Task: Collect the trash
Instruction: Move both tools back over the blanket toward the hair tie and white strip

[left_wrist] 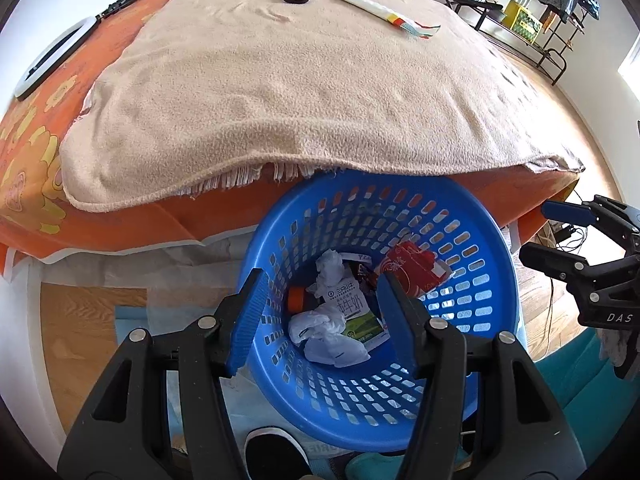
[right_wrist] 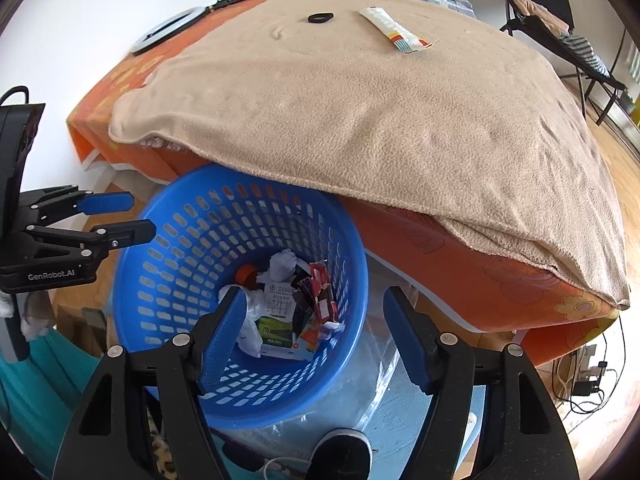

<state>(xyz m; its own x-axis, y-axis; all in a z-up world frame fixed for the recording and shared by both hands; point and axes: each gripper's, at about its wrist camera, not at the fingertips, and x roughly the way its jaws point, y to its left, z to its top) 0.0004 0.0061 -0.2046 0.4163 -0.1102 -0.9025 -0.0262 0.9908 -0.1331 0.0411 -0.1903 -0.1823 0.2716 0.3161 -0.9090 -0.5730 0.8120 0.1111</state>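
Hovering over the blue laundry-style basket [left_wrist: 460, 368], the left gripper [left_wrist: 320, 316] and right gripper [right_wrist: 316, 336] both gape empty; crumpled tissues [left_wrist: 320, 332], a milk carton [left_wrist: 356, 312] and red wrapper [left_wrist: 412, 272] lie inside.

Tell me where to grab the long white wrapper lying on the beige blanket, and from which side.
Take the long white wrapper across its narrow width near the middle, coming straight down from above. It lies flat on the beige blanket, so only its long edges offer the fingers a pinch; the soft blanket should give under them. The right gripper, open and empty, looks nearer.
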